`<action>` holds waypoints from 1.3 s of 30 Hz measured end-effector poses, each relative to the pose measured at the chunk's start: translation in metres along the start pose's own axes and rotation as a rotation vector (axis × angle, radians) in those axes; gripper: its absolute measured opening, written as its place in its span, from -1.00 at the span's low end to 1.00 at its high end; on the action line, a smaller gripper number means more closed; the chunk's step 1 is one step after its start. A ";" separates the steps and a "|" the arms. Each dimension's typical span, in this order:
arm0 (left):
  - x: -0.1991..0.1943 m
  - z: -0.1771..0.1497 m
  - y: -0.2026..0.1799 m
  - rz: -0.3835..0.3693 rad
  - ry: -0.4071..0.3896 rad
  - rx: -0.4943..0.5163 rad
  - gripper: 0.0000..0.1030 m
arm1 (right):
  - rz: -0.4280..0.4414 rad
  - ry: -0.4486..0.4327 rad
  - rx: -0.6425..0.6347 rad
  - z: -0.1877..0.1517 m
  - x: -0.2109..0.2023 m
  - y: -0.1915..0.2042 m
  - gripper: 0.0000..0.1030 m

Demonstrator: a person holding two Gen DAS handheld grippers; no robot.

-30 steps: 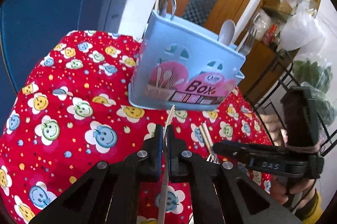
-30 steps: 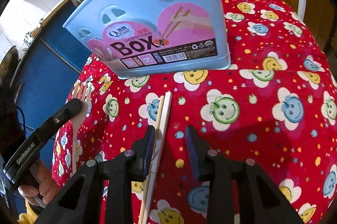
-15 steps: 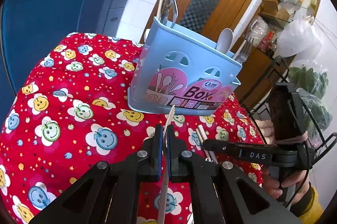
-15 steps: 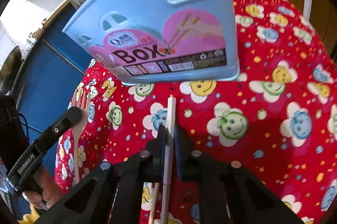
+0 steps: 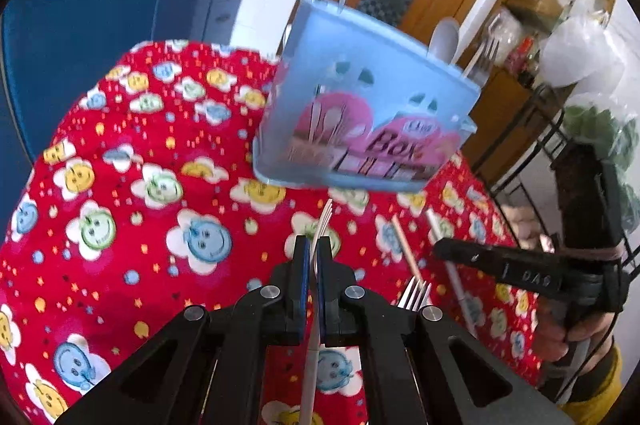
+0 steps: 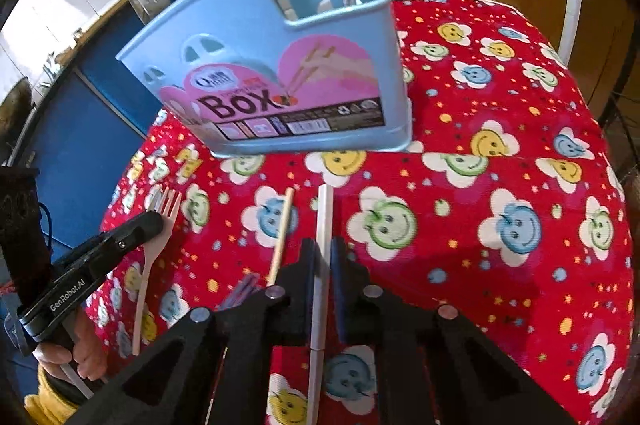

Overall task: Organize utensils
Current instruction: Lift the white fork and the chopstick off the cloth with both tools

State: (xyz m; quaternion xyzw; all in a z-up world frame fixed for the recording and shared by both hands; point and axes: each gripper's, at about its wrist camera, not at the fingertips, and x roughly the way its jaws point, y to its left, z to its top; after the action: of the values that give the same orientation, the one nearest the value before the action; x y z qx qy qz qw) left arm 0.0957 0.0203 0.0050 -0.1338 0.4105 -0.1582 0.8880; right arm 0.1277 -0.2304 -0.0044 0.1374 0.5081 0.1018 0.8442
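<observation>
1. Right wrist view: the right tool [image 6: 323,257], whose jaws stood apart a second ago, is now clenched on the white chopstick [image 6: 325,221], so another utensil is ready for the blue utensil box [image 6: 280,65] on the red-clothed counter [image 6: 500,185]
2. Its long axis runs straight ahead between the jaws, tip towards the box
3. Left tool [image 5: 313,257] grips a pale fork [image 5: 322,225], tines forward; a tan chopstick [image 6: 282,233] lies loose just left
</observation>
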 end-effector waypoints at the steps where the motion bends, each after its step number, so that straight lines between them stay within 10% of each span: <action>1: 0.004 -0.002 -0.001 0.019 0.023 0.012 -0.94 | -0.008 0.006 -0.003 0.000 0.000 -0.001 -0.81; 21: 0.044 0.013 -0.007 0.120 0.246 0.149 -0.74 | 0.011 0.096 -0.040 0.014 0.019 -0.006 -0.80; 39: 0.005 0.016 -0.007 0.019 0.086 0.048 -0.92 | 0.054 0.012 -0.027 0.009 -0.002 -0.006 -0.84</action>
State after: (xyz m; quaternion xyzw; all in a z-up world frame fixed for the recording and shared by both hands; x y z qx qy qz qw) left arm 0.1106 0.0135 0.0142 -0.1015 0.4457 -0.1650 0.8740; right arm 0.1347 -0.2374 -0.0007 0.1390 0.5078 0.1324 0.8398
